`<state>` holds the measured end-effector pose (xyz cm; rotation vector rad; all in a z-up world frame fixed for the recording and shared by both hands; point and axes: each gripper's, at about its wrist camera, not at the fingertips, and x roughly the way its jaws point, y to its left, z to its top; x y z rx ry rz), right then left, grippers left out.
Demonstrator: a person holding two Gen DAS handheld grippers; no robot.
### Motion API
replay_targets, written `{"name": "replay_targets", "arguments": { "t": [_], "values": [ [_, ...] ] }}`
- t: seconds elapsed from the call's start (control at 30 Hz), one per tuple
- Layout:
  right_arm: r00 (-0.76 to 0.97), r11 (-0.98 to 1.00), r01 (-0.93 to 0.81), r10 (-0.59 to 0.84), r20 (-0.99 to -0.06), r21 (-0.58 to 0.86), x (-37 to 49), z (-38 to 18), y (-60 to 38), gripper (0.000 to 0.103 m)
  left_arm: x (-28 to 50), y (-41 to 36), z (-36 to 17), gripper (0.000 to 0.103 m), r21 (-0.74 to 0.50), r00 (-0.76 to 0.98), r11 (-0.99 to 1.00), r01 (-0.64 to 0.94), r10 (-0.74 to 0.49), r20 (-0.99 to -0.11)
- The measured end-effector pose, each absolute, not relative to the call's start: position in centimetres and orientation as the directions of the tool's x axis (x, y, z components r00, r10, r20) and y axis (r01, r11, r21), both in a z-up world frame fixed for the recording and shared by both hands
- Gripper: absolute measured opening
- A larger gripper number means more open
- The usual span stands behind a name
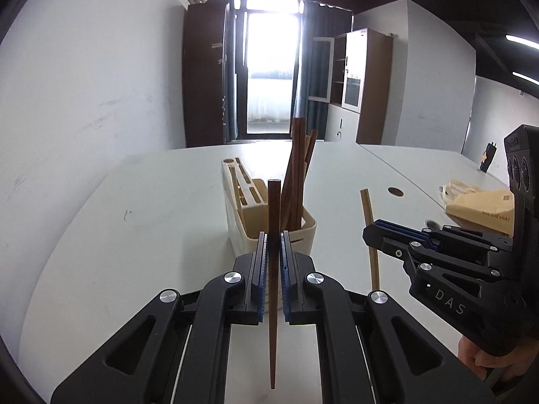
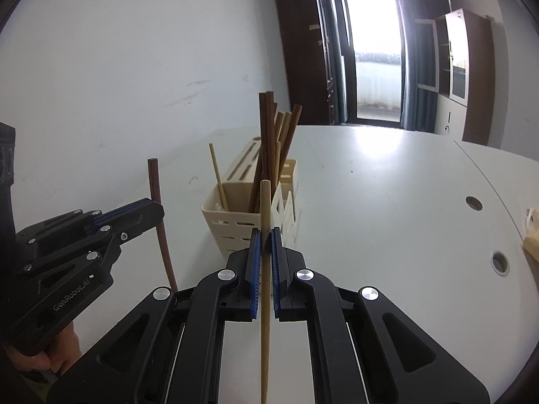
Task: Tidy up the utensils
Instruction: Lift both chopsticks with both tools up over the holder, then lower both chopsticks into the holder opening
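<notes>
My left gripper (image 1: 273,235) is shut on a dark brown chopstick (image 1: 273,208) held upright, thick end up. My right gripper (image 2: 266,232) is shut on a light bamboo chopstick (image 2: 265,202), also upright. Each shows in the other view: the left gripper (image 2: 155,207) with the dark chopstick (image 2: 158,215), the right gripper (image 1: 370,232) with the bamboo chopstick (image 1: 369,215). Ahead on the white table stands a cream utensil holder (image 1: 296,239) (image 2: 232,232) with several brown and bamboo chopsticks (image 1: 296,168) (image 2: 269,141) standing in its front compartment. Both grippers hover above the table, just short of the holder.
The holder's rear part is a slotted block (image 1: 244,185). A tan paper bag (image 1: 481,208) lies at the table's right side. Round cable holes (image 2: 473,203) sit in the tabletop. A white wall runs along the left; cabinets and a bright glass door stand beyond the table.
</notes>
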<state>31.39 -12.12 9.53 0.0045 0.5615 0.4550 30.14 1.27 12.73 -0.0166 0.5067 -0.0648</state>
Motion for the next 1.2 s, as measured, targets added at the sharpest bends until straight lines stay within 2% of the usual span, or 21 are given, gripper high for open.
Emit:
{"name": "replay_targets", "arguments": {
  "t": [0.3, 0.7, 0.8, 1.2],
  "values": [
    [0.787, 0.876, -0.445, 0.481, -0.387, 0.183, 33.4, 12.7, -12.3, 0.007, 29.0, 2.5, 18.7, 0.007, -0.092, 0.95, 0.994, 0.056, -0.082, -0.3],
    [0.841, 0.873, -0.475, 0.487, -0.235, 0.111, 32.9, 13.4, -11.6, 0.007, 29.3, 1.8, 19.9, 0.007, -0.063, 0.98, 0.997, 0.05, -0.061, -0.189],
    [0.861, 0.876, -0.467, 0.481, -0.164, 0.117, 32.7, 14.0, -12.3, 0.007, 28.7, 1.9, 20.3, 0.007, -0.049, 0.994, 0.999, 0.008, -0.014, -0.11],
    [0.88, 0.866, -0.467, 0.437, 0.184, 0.18, 30.5, 15.7, -15.3, 0.007, 26.5, 1.5, 21.5, 0.007, -0.097, 0.992, 0.995, 0.025, -0.012, 0.124]
  ]
}}
